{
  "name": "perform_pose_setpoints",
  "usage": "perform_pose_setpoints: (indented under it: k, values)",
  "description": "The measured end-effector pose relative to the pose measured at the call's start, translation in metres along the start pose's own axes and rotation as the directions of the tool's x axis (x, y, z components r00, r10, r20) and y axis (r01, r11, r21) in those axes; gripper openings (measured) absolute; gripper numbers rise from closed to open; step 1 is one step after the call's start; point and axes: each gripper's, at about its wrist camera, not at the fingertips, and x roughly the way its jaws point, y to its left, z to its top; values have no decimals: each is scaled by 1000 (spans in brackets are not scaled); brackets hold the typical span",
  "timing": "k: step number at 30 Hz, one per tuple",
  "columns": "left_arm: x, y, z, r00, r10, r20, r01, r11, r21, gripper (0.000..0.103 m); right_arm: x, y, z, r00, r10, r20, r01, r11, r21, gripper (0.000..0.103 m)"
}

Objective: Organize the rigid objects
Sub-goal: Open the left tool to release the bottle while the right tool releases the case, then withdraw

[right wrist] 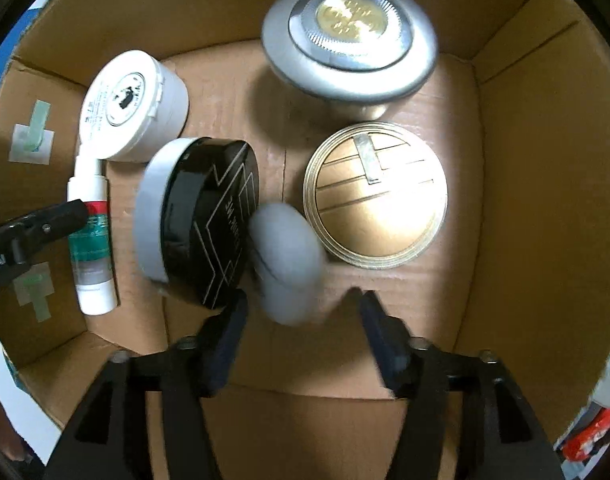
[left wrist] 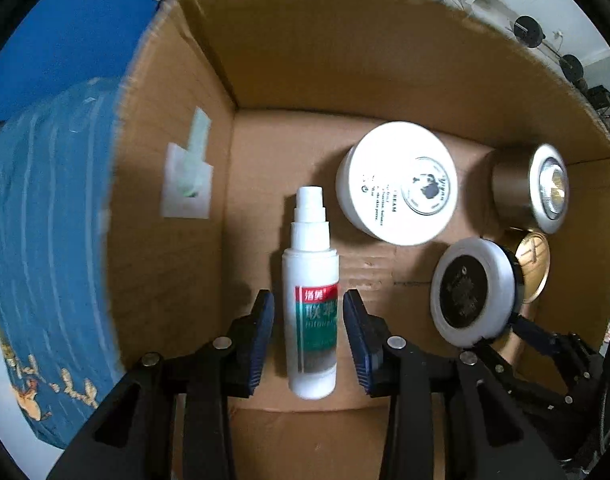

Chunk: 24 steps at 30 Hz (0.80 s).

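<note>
Five things lie on the floor of the cardboard box: one spray bottle near the left wall, one white cream jar, one silver-rimmed puck light by the far wall, one gold compact and one black compact, tilted on edge. The left gripper points straight down, its pads just clear either side of the bottle. The right gripper, also pointing down, stands open beside the black compact, with a blurred grey shape between its fingers.
</note>
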Motion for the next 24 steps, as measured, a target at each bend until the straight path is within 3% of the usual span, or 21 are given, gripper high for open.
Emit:
perform_pose_setpoints:
  k: [5, 8, 11, 13, 16, 24]
  values:
    - [-26, -1, -21, 998, -33, 49, 33, 999, -2, 34, -19, -1, -15, 999, 21, 28, -21, 1000, 9, 76]
    - [-41, 1, -39, 995, -38, 96, 39, 999, -8, 49, -33, -2, -25, 998, 13, 57, -14, 1000, 18, 77]
    - [-59, -3, -53, 988, -62, 138, 65, 998, -15, 63, -50, -2, -38, 996, 2, 94, -5, 1000, 30, 93]
    - [-72, -8, -64, 984, -72, 166, 74, 997, -8, 78, -60, -7, -48, 993, -8, 122, 5, 1000, 25, 102]
    - [-88, -10, -76, 976, -61, 207, 60, 998, 8, 90, -79, -7, -62, 986, -31, 165, 28, 999, 19, 103]
    - [-145, -4, -114, 941, -60, 334, 63, 998, 0, 93, -133, -8, -107, 960, -23, 279, 12, 999, 42, 103]
